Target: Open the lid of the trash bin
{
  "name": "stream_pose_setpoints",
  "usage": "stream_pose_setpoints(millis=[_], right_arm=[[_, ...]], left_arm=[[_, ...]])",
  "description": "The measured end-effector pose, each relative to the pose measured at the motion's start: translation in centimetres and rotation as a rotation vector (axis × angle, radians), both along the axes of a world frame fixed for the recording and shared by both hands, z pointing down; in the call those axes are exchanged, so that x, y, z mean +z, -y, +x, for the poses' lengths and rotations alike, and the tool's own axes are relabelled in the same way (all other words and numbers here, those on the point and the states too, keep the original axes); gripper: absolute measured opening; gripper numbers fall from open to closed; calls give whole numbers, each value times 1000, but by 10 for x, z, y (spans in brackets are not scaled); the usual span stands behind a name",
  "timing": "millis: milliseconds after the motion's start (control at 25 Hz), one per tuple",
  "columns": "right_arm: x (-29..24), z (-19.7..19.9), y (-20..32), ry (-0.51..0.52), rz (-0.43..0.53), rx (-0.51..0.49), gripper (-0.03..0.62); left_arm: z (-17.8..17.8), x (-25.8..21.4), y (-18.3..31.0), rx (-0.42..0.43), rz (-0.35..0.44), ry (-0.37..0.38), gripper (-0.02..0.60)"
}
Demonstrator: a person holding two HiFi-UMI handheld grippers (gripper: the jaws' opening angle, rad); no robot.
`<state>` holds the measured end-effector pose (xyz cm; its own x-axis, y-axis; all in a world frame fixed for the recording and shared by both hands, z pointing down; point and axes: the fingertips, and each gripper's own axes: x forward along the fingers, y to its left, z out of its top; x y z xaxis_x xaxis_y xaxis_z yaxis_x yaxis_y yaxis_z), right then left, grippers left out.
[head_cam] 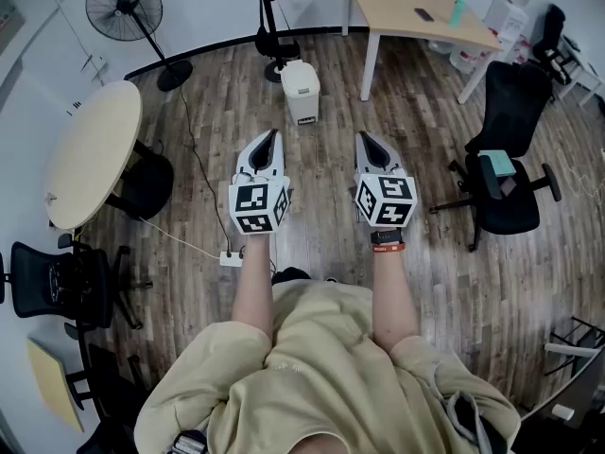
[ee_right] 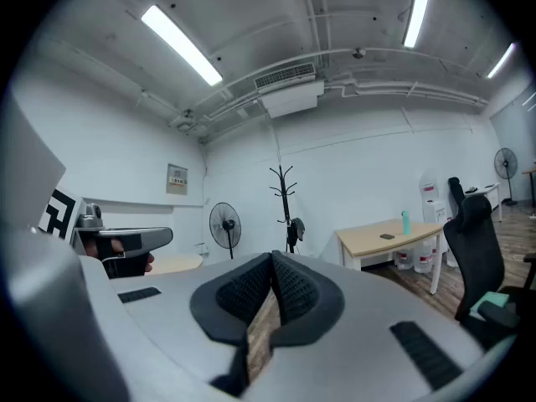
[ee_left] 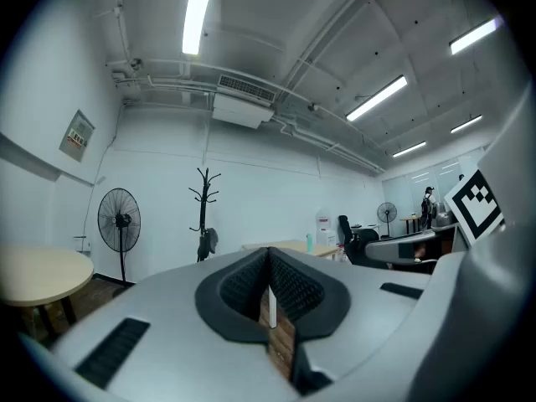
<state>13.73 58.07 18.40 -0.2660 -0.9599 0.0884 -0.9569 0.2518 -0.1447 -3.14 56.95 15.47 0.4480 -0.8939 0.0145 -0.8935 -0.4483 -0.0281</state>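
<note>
A small white trash bin (head_cam: 301, 92) with its lid down stands on the wooden floor, ahead of both grippers and apart from them. My left gripper (head_cam: 269, 141) is held level at the left, its jaws shut with nothing between them. My right gripper (head_cam: 368, 144) is beside it at the right, also shut and empty. In the left gripper view the jaws (ee_left: 270, 262) meet at the tips, and a sliver of white shows through the gap below them. The right gripper's jaws (ee_right: 272, 266) likewise meet at the tips.
A round table (head_cam: 92, 149) and black chairs (head_cam: 57, 282) are at the left. A fan (head_cam: 128, 12) and coat stand (head_cam: 274, 26) are at the back. A rectangular desk (head_cam: 416, 12) and an office chair (head_cam: 506, 149) are at the right. A power strip (head_cam: 232, 258) lies on the floor.
</note>
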Motion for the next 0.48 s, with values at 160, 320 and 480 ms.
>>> stream_pose_setpoints(millis=[160, 320, 480], right_arm=[[0, 7, -1, 1, -4, 4, 12], [-2, 2, 5, 18, 6, -1, 12], [8, 1, 23, 43, -2, -1, 14]], left_arm=[[6, 3, 4, -3, -11, 12, 25], [6, 7, 6, 0, -23, -2, 25], [7, 20, 22, -2, -41, -22, 23]])
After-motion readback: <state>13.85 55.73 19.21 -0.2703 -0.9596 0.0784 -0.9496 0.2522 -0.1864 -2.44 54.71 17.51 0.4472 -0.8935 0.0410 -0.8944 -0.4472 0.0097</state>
